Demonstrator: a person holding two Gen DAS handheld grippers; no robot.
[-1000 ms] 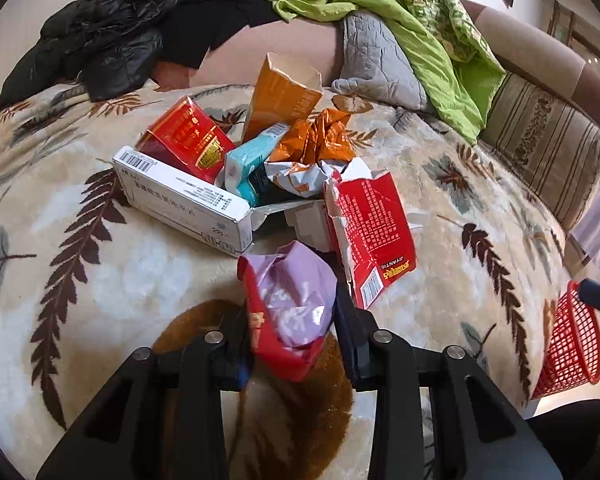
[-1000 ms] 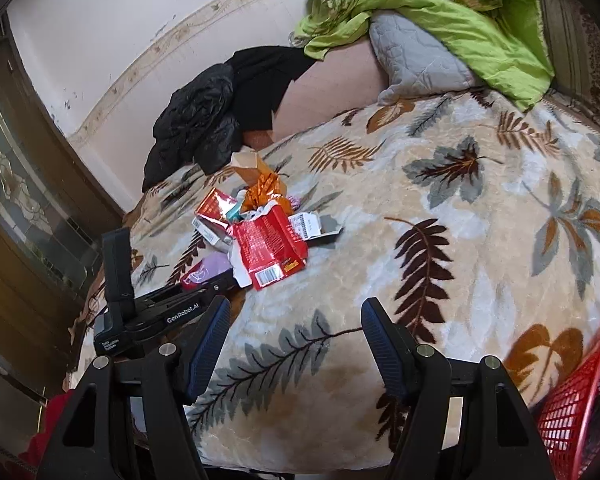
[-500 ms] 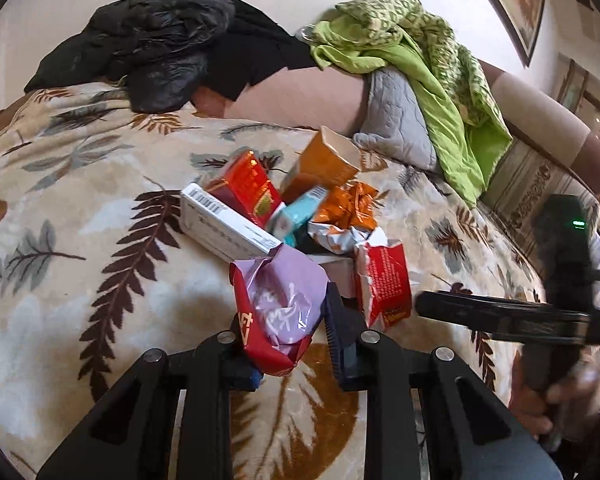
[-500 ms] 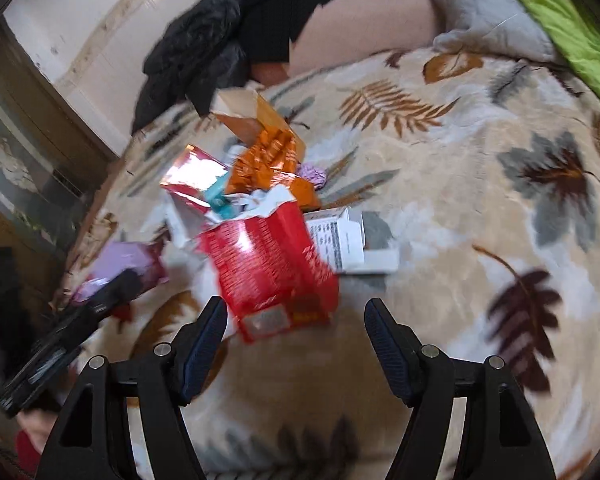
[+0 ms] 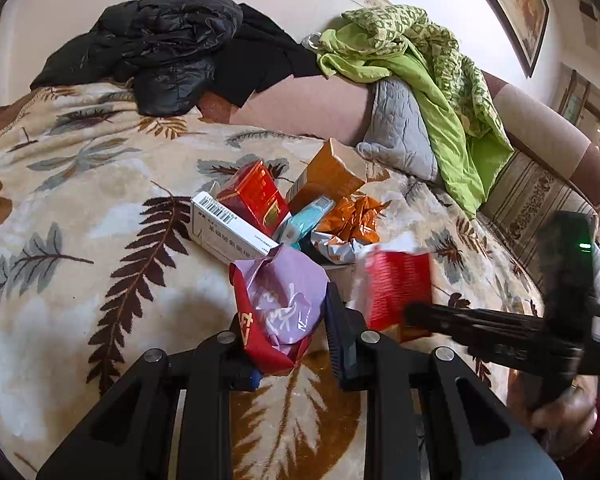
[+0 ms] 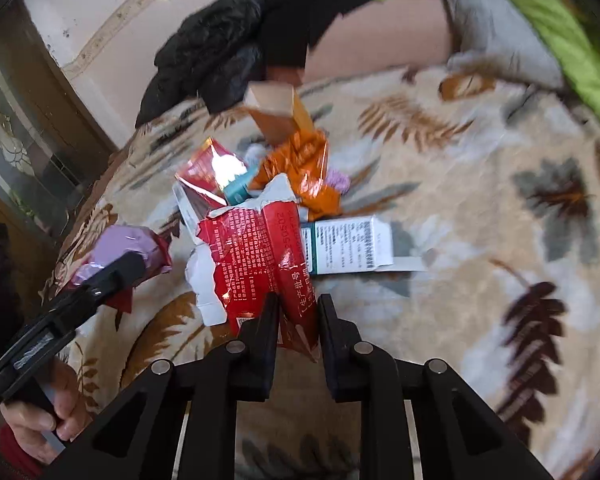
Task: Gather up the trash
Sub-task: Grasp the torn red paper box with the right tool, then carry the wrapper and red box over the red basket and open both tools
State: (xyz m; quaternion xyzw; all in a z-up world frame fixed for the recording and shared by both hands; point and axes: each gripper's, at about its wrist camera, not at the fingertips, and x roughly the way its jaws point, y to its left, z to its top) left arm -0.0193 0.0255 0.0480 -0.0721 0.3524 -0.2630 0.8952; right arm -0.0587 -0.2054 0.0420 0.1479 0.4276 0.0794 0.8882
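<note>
Red foil fills my right view: my right tongs (image 6: 298,312), angled down at the bed (image 6: 480,208), have just been closing and now pinch the near edge of the torn red packet (image 6: 259,256), which lies at the front of the trash pile (image 5: 300,208). Chinese print covers it; I can read "50502" along one fold. My left tongs (image 5: 289,332), tilted down and lifted off the blanket, grip a crumpled purple-and-red wrapper (image 5: 283,300) between nearly closed jaws. A hand (image 6: 39,412) grips that handle at lower left. Behind sit a white box with a barcode (image 5: 227,228), a red carton (image 5: 255,196) and an orange carton (image 5: 328,176).
</note>
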